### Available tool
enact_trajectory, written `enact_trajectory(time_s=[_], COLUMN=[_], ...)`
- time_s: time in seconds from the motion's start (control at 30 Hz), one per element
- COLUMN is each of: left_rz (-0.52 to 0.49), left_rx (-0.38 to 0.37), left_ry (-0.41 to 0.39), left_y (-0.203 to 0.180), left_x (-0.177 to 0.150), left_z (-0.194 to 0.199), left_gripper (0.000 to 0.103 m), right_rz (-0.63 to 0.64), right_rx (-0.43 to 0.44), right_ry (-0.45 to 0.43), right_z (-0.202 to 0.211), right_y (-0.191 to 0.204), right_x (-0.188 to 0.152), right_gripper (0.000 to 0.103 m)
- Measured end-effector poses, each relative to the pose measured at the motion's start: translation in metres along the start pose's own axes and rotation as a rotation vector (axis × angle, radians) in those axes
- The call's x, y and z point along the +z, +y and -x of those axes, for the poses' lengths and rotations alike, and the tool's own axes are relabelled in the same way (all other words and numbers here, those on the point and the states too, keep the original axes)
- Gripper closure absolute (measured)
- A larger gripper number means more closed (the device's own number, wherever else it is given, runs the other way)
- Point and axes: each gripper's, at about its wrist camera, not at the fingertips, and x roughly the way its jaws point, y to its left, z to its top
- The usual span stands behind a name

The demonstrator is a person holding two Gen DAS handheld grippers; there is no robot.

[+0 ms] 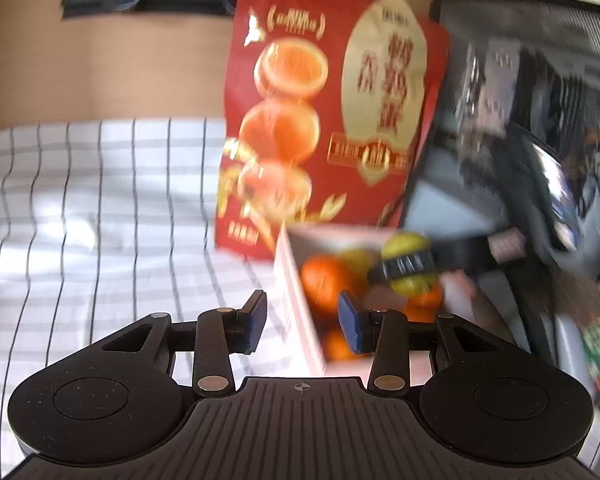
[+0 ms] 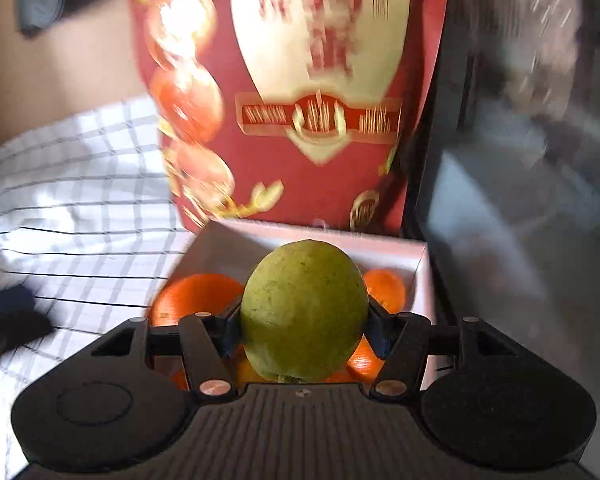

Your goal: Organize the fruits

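In the right wrist view my right gripper [image 2: 304,322] is shut on a green round fruit [image 2: 304,300], held just above a white box [image 2: 380,246]. Oranges [image 2: 196,296] lie in that box under the fruit. The left wrist view shows the same box [image 1: 294,280] with oranges [image 1: 324,280] inside. There the right gripper [image 1: 408,268] hovers over the box with the green fruit [image 1: 406,242] in it. My left gripper [image 1: 303,322] stands open near the box's left wall, its blue pads [image 1: 350,324] holding nothing.
A tall red snack bag [image 1: 328,120] stands right behind the box. A dark glossy panel [image 1: 520,140] rises close on the right. A white checked cloth [image 1: 100,220] covers the surface to the left, with a tan wall [image 1: 100,68] behind it.
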Motion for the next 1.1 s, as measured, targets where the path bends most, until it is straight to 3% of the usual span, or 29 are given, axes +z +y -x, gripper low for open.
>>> enact_trajectory(time_s=[0.1,0.23,0.47,0.53,0.73,0.93,1.03,1.1], left_rz=[-0.01,-0.035,-0.097,-0.082,-0.039,-0.03,-0.056,-0.074], left_rx=[0.022,0.04,0.098,0.108,0.061,0.093,0.124,0.14], left_ry=[0.032,0.07,0.092,0.099,0.129,0.128,0.134,0.137], left_y=[0.006,0.01,0.002,0.003,0.001,-0.003,-0.01,-0.014], left_x=[-0.023,-0.042,-0.068,-0.074,-0.083,-0.081,-0.08,-0.08], left_z=[-0.001,-0.002,0.004,0.001,-0.003,-0.006,-0.01,-0.013], left_gripper=[0.059,0.059,0.059,0.059,0.054,0.054,0.054,0.052], right_rz=[-0.026,0.058,0.109,0.121,0.154,0.087,0.009,-0.007], right_rx=[-0.002,-0.029,-0.048,-0.047,-0.065,-0.075,-0.048,-0.076], right_ry=[0.049,0.007,-0.158,-0.179,-0.153,-0.056,-0.046,-0.038], right_z=[-0.025,-0.02,0.066,0.082,0.086,0.059,0.056,0.056], right_y=[0.0,0.008,0.012,0.019,0.044,0.034,0.021,0.019], right_x=[-0.012,-0.023,-0.052,-0.073,-0.126,-0.147,-0.149,-0.15], right_gripper=[0.043,0.042,0.017,0.016,0.014,0.014,0.01,0.003])
